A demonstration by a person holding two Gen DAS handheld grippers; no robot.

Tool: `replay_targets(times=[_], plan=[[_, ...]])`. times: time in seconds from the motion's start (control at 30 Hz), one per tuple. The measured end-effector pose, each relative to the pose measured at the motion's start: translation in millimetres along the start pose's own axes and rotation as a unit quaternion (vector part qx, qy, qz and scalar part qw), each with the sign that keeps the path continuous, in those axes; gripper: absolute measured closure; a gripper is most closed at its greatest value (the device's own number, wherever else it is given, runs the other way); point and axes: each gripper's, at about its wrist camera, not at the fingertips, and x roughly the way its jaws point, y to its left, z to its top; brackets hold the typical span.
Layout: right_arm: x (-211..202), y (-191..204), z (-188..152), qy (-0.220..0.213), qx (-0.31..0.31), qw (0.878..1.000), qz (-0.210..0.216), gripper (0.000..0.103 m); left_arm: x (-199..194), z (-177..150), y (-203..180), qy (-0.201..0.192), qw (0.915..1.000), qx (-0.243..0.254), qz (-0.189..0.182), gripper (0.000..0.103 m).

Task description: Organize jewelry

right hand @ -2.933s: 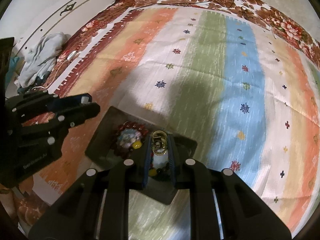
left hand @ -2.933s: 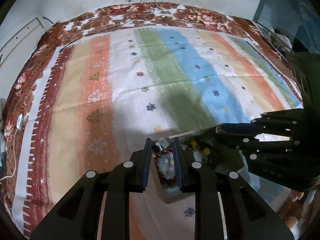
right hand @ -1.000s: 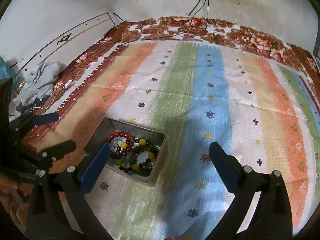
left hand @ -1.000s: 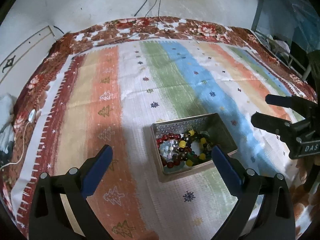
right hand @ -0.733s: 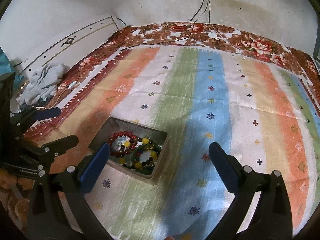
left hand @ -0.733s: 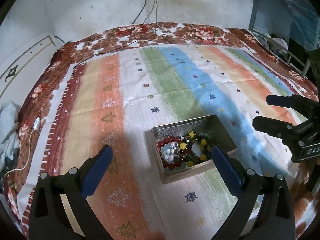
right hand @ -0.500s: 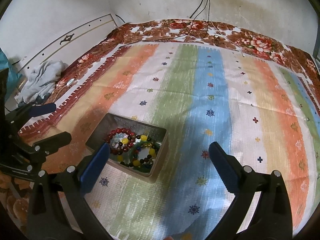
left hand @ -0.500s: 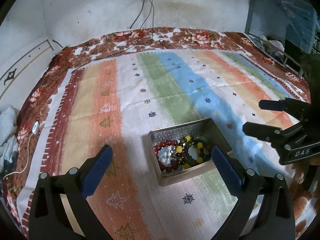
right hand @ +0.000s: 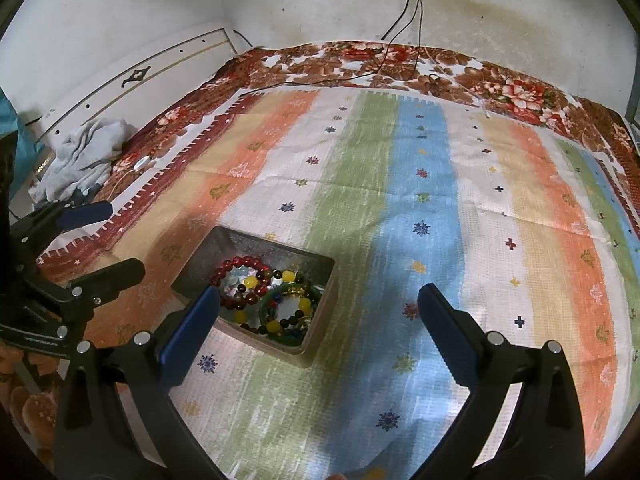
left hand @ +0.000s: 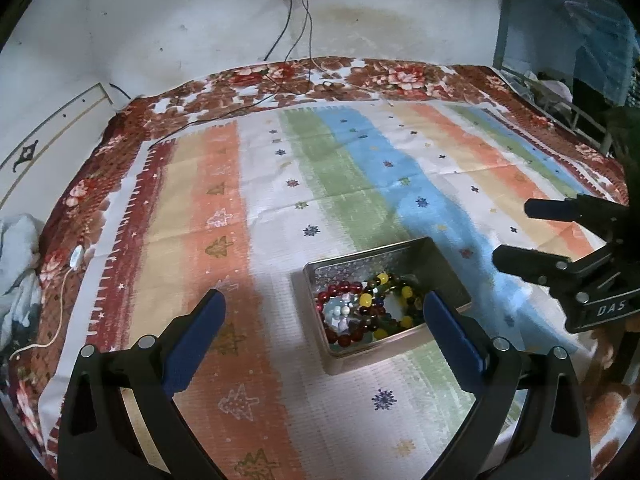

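Observation:
A metal tin (left hand: 446, 270) stands on the striped cloth, and beaded bracelets (left hand: 362, 312) in red, yellow and green lie piled in it. My left gripper (left hand: 322, 300) hovers above and in front of the tin, wide open and holding nothing. My right gripper (left hand: 514, 232) shows at the right of that view, also open. In the right wrist view the tin (right hand: 224, 246) lies low and left with the bracelets (right hand: 240, 276) inside. There my right gripper (right hand: 318, 294) is wide open and holds nothing, and the left gripper (right hand: 124, 240) is at the far left.
The striped cloth (left hand: 360, 184) lies over a floral blanket (left hand: 400, 78) on a bed. Cables (left hand: 288, 40) hang from a wall socket at the back. A grey heap of clothes (right hand: 84, 160) and a white cord with a small puck (left hand: 76, 258) lie at the left edge.
2.9 s ago both grippers were shut on small pieces low over the tin. Both are now wide open, holding nothing, drawn back and higher; over the last second they rose a little more.

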Motion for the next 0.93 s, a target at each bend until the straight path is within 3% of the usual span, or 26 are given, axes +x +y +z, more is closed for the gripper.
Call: replay_targets(times=[0.93], plan=[[-4.6, -3.7, -1.0, -0.011, 0.006, 1.0, 0.004, 0.005, 6.8, 3.3, 5.3, 0.017, 0.9998, -0.003, 0.004, 0.006]])
